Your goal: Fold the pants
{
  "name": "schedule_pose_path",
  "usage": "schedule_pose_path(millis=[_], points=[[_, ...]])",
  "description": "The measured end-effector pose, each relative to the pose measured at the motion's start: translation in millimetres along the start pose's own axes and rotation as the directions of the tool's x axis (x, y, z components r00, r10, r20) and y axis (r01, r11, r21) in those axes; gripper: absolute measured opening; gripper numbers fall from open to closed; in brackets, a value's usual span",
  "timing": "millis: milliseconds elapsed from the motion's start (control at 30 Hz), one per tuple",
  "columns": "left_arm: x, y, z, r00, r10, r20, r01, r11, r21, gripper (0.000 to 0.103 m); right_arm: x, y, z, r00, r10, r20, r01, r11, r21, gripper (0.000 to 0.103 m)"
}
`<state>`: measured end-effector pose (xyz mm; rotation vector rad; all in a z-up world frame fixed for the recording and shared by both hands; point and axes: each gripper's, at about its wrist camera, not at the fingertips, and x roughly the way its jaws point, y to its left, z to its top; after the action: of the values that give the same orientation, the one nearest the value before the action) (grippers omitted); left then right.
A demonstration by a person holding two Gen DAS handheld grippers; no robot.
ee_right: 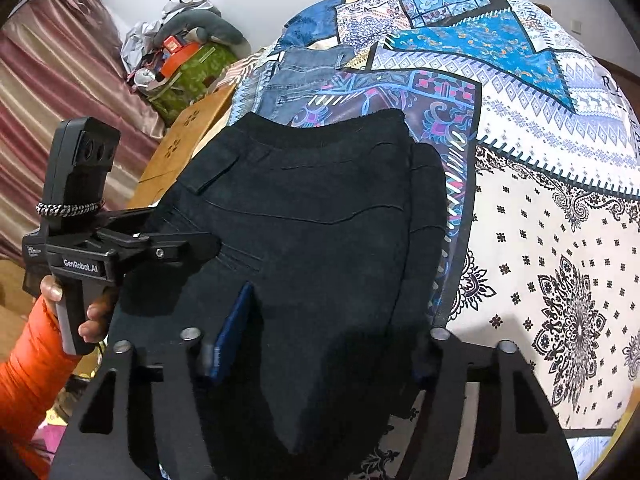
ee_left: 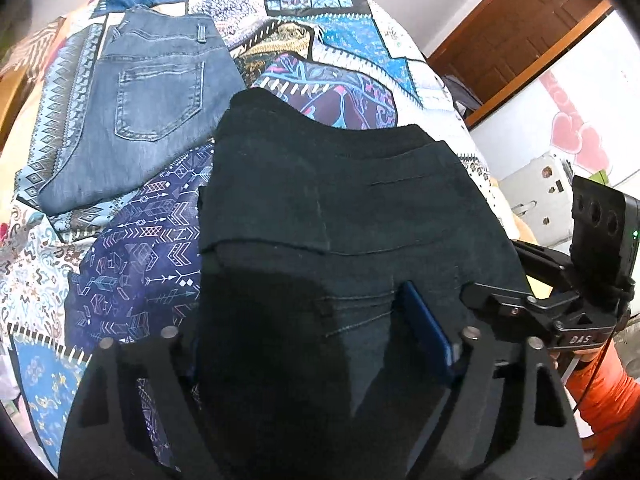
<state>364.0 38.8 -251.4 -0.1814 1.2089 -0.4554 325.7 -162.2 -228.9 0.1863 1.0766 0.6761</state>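
Black pants (ee_left: 340, 216): lying folded on the bed, waistband at the far edge, the near end running in between the fingers of both grippers.
Bed (ee_right: 560, 240): wearing a patchwork cover of blue, white and purple prints; the black pants are sitting near its middle.
Blue jeans (ee_left: 148, 120): lying folded on the cover just beyond and to the left of the black pants, back pocket facing up, the two garments nearly touching at one corner.
Left gripper (ee_left: 320, 344): pointing down at the near end of the black pants, its fingers standing apart with the dark cloth filling the gap; one blue pad (ee_left: 424, 328) is lying edge-on against the fabric, the other is hidden, so I cannot tell whether it is gripping.
Right gripper (ee_right: 320, 344): straddling the near end of the same pants, blue pad (ee_right: 232, 332) resting on the cloth at the left, the right fingertip buried in shadow; whether it is pinching cannot be told.
Person: an orange sleeve (ee_right: 28, 360) and a hand (ee_right: 94, 316) are holding the left gripper's handle.
Background: a striped curtain (ee_right: 60, 100) is hanging at the left, a wooden door (ee_left: 520, 28) is standing at the right.
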Motion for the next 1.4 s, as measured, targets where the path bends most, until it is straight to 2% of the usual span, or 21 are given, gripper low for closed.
schedule_pose_path(millis=[100,200,267,367,567,733,867,1100,1267,1400], points=[[-7,-4,-4,0.999,0.019,0.027,-0.019,0.999,0.027,0.071,-4,5,0,1.0,-0.024,0.015,0.025,0.999,-0.027,0.044],[-14,-7,-5,0.998,0.039,0.047,-0.04,0.999,0.034,0.057,-12,6,2,0.998,-0.041,0.036,0.042,0.999,-0.032,0.029],[-21,-11,-5,0.995,0.065,0.07,-0.068,0.996,0.048,0.037,-17,7,3,0.998,-0.034,0.046,0.035,0.999,-0.026,0.027],[-32,-17,-7,0.993,0.068,0.098,-0.075,0.995,0.064,0.029,-25,14,3,0.997,-0.042,0.064,0.046,0.998,-0.048,0.025],[-59,-31,-9,0.981,0.103,0.164,-0.119,0.989,0.09,0.025,-47,41,12,0.99,-0.053,0.127,0.067,0.992,-0.11,0.023],[-98,-28,0,0.962,0.112,0.251,-0.133,0.989,0.07,0.024,-60,65,29,0.977,-0.058,0.203,0.095,0.98,-0.175,0.022],[-130,-20,14,0.936,0.136,0.325,-0.16,0.986,0.046,0.024,-65,84,55,0.964,-0.034,0.264,0.091,0.974,-0.208,0.022],[-172,0,54,0.878,0.187,0.44,-0.221,0.975,0.025,0.024,-61,107,108,0.938,0.002,0.346,0.099,0.957,-0.273,0.022],[-177,23,89,0.845,0.226,0.484,-0.261,0.965,0.003,0.024,-41,111,149,0.93,0.006,0.367,0.114,0.946,-0.303,0.021],[-158,53,121,0.83,0.275,0.485,-0.293,0.955,-0.039,0.024,-15,107,175,0.933,0.003,0.36,0.111,0.949,-0.295,0.021]])
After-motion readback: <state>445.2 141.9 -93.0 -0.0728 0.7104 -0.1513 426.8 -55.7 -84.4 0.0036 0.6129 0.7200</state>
